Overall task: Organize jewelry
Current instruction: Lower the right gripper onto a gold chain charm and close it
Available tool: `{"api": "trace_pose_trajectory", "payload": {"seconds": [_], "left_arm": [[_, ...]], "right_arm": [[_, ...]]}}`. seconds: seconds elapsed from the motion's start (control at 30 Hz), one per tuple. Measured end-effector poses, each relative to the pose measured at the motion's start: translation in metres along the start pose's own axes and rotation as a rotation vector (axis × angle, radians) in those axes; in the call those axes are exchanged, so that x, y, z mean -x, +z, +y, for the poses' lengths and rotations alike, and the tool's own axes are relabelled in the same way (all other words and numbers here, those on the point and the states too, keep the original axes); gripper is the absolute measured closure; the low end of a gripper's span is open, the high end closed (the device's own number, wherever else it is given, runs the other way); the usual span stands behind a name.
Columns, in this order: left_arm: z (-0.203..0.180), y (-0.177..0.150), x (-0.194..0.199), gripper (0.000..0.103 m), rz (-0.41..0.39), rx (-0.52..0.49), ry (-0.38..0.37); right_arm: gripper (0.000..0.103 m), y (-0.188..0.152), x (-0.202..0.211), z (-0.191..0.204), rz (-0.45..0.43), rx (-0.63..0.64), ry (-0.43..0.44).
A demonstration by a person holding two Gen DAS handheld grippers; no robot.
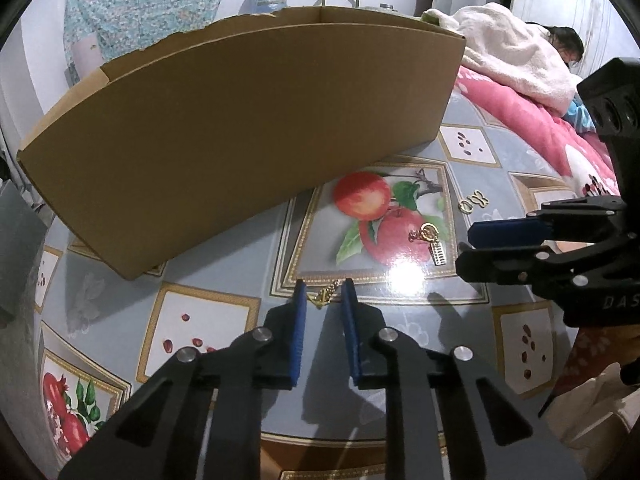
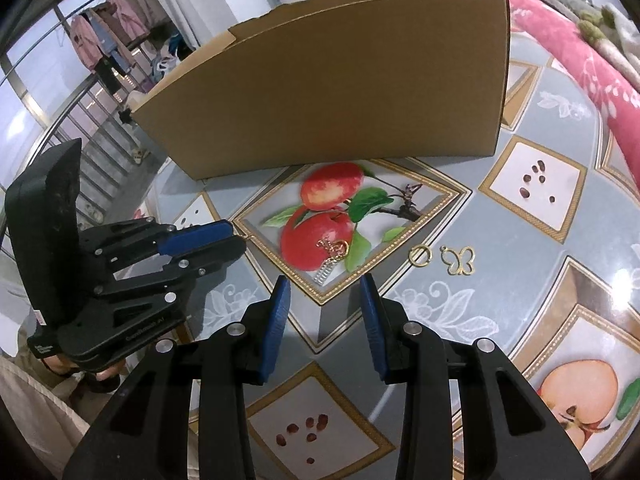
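A small gold chain piece lies on the fruit-patterned tabletop between the blue pads of my left gripper. A gap shows on each side of it, so the jaws stand narrowly open. My right gripper is open just short of a gold pendant with a ladder charm, which lies on the printed red apple. From the left wrist view the right gripper sits to the right of that pendant. A gold ring and a gold butterfly lie further right.
A large open cardboard box stands on the table behind the jewelry, its wall facing both grippers. A pink blanket borders the table's right side, where a person lies under a white cover. The left gripper is close on my left.
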State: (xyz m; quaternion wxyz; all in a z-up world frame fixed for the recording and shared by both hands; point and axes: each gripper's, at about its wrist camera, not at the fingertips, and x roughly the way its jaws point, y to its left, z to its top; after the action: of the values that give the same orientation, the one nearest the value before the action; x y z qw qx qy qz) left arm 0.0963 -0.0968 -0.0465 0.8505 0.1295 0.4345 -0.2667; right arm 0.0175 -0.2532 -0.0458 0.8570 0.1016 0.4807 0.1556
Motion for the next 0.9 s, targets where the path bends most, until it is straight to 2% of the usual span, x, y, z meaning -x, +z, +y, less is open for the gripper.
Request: {"api": "trace_pose_trajectory", "payload": {"seconds": [0.17, 0.4, 0.9], "left_arm": [[-0.002, -0.001, -0.001, 0.094, -0.003, -0.019, 0.028], [-0.006, -0.001, -0.002, 0.101, -0.011, -0.034, 0.029], [0.004, -0.009, 0.019, 0.102, -0.047, 0.012, 0.029]], "right_arm": [[0.069, 0.000, 0.000, -0.004, 0.002, -0.005, 0.000], [0.069, 0.000, 0.004, -0.006, -0.004, -0.007, -0.004], [0.069, -0.002, 0.014, -0.005, -0.018, -0.004, -0.022]]}}
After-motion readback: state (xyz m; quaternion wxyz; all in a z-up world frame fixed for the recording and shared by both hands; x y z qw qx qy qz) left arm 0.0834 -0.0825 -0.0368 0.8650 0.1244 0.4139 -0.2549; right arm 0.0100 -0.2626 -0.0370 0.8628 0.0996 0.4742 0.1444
